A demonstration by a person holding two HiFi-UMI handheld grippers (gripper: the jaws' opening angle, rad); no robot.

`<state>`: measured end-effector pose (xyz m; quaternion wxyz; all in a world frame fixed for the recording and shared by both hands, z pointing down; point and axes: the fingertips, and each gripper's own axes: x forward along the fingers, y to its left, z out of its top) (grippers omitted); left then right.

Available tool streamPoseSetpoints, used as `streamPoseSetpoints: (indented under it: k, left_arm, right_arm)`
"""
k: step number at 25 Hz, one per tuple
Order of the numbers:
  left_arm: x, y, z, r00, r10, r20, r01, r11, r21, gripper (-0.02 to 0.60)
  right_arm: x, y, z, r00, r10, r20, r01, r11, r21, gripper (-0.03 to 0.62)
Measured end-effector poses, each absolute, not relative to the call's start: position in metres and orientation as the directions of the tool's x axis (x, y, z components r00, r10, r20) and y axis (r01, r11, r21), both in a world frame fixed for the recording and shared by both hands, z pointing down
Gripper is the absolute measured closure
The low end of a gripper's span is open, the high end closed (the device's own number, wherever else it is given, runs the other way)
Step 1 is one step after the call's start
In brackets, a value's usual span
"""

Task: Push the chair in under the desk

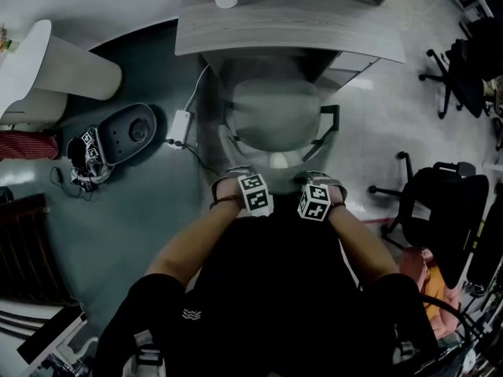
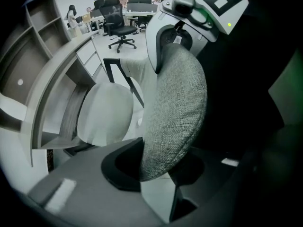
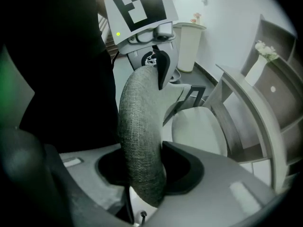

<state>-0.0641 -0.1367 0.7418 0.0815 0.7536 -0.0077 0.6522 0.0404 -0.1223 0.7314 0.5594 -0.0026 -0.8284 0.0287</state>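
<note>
The left hand-held gripper (image 2: 158,174) and right hand-held gripper (image 3: 142,174) each pinch the grey backrest (image 2: 177,112); only their own views show this. In the head view the chair (image 1: 275,116) is blurry at 12 o'clock, partly under the desk (image 1: 283,34).

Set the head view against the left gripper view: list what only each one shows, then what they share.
Head view only: the person's bare forearms, the dark oval floor device with its white cable adapter, and the tall white cylindrical container.
Left gripper view only: the left claw seen clamped on the grey woven-fabric chair backrest, plus the desk's open shelf compartments.
Both: the pale rounded chair seat and the curved grey wooden desk.
</note>
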Motion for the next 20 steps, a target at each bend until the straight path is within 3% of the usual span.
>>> streamPoseSetpoints:
  k: [20]
  left_arm:
    - [-0.054,-0.196,0.746,0.151,0.102,0.983,-0.162,-0.979,0.126,0.445]
  right_arm:
    - [0.051,-0.187,0.737,-0.382,0.028,0.924,-0.003,0.999,-0.032,0.444]
